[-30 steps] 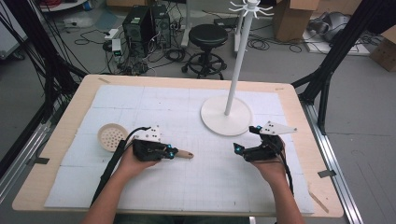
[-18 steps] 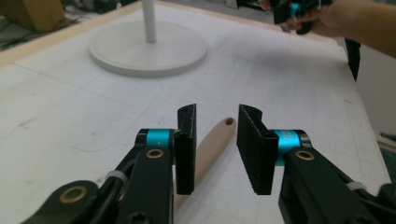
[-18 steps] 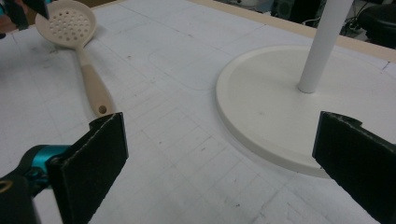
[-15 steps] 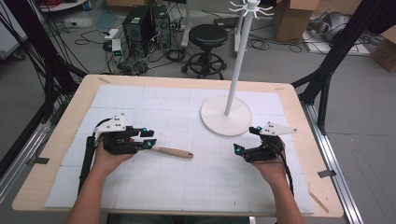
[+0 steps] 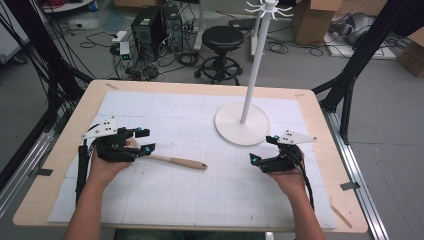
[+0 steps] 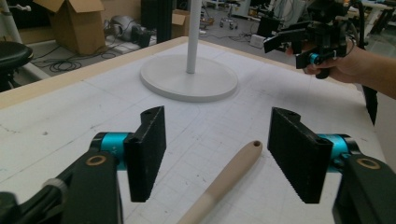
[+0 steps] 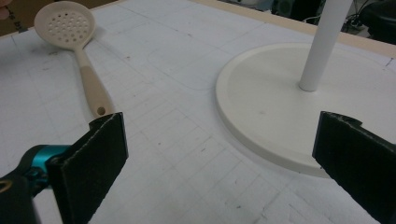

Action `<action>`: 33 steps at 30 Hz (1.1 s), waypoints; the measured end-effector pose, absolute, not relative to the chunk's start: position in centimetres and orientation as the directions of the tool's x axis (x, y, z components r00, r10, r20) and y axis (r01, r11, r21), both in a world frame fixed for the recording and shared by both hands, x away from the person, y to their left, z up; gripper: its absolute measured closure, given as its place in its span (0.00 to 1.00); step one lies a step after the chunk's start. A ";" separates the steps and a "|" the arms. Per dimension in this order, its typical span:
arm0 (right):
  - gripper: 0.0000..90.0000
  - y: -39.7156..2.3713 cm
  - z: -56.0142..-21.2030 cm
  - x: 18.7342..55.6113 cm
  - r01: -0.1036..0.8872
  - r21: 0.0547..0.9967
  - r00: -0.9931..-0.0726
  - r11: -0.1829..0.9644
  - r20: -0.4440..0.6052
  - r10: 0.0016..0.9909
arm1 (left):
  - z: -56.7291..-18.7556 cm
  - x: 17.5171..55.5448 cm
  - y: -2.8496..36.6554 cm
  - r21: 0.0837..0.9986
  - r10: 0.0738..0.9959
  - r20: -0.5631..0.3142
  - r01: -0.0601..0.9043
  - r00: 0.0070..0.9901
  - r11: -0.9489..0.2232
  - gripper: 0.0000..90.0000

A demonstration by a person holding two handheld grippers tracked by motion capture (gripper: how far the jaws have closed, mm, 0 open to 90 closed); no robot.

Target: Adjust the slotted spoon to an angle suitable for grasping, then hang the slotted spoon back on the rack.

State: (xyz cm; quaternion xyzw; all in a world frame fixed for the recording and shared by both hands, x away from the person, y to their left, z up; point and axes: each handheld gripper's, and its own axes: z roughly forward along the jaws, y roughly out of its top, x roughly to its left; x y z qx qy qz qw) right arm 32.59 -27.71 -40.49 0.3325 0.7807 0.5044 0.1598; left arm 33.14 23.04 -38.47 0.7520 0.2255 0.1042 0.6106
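Skimmer spoon (image 7: 77, 44) flat on mat, handle tip toward 3 o'clock. L gripper (image 6: 215, 158) jaws just opened, handle between, untouched. R gripper (image 7: 219, 163) apart, empty. Retreat L straight back w/o nudging handle.

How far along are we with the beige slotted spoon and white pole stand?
Done: nothing hung; the beige slotted spoon lies flat. In hand: the left gripper has just been opening, jaws either side of the handle, not pressing. Remaining: probably hanging it on the white pole stand; the right gripper is open, empty.
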 end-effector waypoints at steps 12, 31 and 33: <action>0.02 -28.0 -40.2 32.3 0.345 0.900 -0.728 0.266 0.079 0.681 | -37.9 32.6 22.9 0.976 0.474 -0.087 0.170 0.876 -0.134 0.10; 0.02 -28.2 -40.3 32.6 0.350 0.902 -0.722 0.253 0.087 0.686 | -38.2 32.9 22.5 0.976 0.462 -0.057 0.146 0.885 -0.160 0.02; 0.02 -28.2 -40.3 32.6 0.355 0.900 -0.720 0.254 0.089 0.688 | -38.4 32.9 22.3 0.973 0.461 -0.057 0.153 0.886 -0.173 0.02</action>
